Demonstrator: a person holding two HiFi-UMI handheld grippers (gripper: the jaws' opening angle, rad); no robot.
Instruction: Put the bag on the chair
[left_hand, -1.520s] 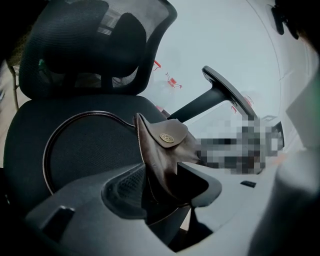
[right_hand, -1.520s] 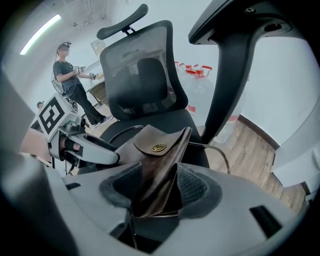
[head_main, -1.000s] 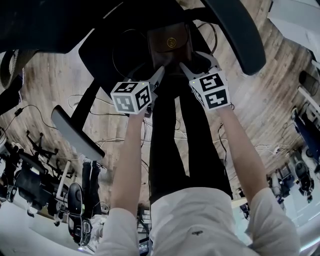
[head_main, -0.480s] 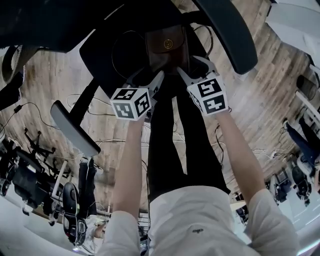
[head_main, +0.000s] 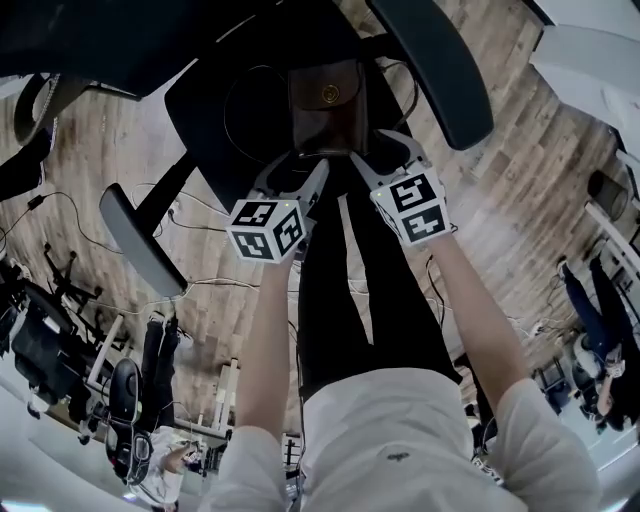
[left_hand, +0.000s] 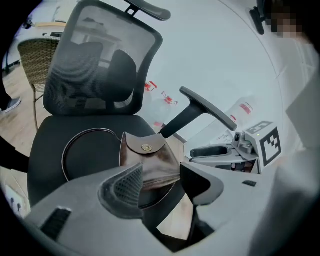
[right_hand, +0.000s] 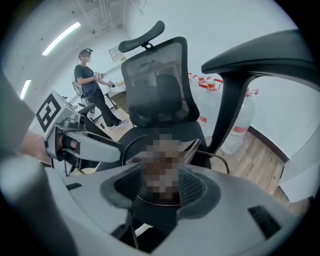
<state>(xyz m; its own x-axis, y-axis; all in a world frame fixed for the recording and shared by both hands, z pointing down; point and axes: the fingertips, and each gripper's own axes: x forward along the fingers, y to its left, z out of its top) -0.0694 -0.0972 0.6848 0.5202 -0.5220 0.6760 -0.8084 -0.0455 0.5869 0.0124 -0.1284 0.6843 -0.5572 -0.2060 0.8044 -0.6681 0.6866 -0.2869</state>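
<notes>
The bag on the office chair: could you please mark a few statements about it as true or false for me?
1. The brown bag lies on the chair seat. True.
2. The left gripper is clamped on the bag. False: its jaws stand apart and press on nothing.
3. The bag's flap carries a round metal snap. True.
4. The strap hangs over an armrest. False: it lies looped on the seat beside the bag.
</notes>
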